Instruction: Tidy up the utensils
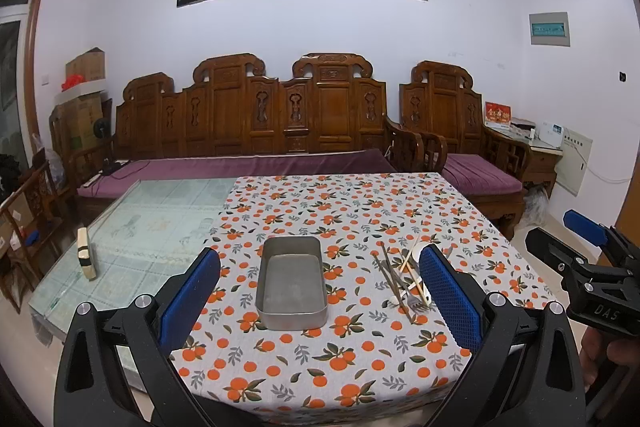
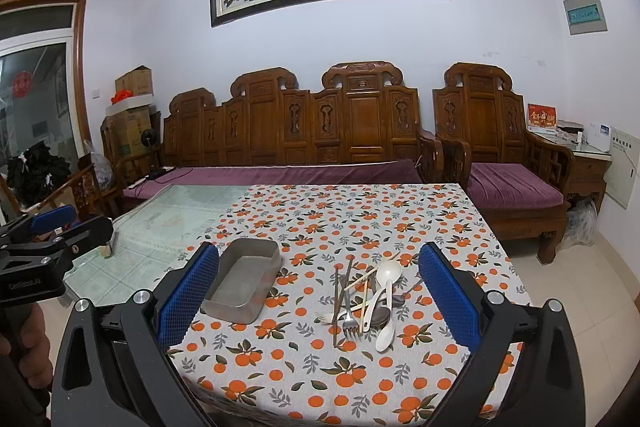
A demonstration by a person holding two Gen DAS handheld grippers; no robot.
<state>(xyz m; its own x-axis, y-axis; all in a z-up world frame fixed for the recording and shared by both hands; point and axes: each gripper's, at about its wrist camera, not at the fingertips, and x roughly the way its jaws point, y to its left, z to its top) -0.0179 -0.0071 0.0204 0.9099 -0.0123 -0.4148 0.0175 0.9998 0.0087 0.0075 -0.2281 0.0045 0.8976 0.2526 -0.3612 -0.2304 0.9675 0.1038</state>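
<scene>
- The utensils [image 2: 366,301] sit in a messy pile on the orange-print cloth [image 2: 320,379]: forks, chopsticks, white spoons all crossed over each other.
- Just left of the pile there's a metal tin [image 2: 244,277] with nothing in it, lying flat on the surface.
- The right gripper [image 2: 320,297] hovers above the near edge, jaws wide apart, pile framed between them.
- The left gripper [image 1: 320,293] is the same deal, jaws apart, holding nothing, tin in between.

A matt metal tin [image 2: 244,277] is sitting on the printed cloth [image 2: 360,219]; white plastic spoons [image 2: 388,275] are lying among wooden chopsticks [image 2: 338,301] and a shiny metal fork [image 2: 349,323].
</scene>
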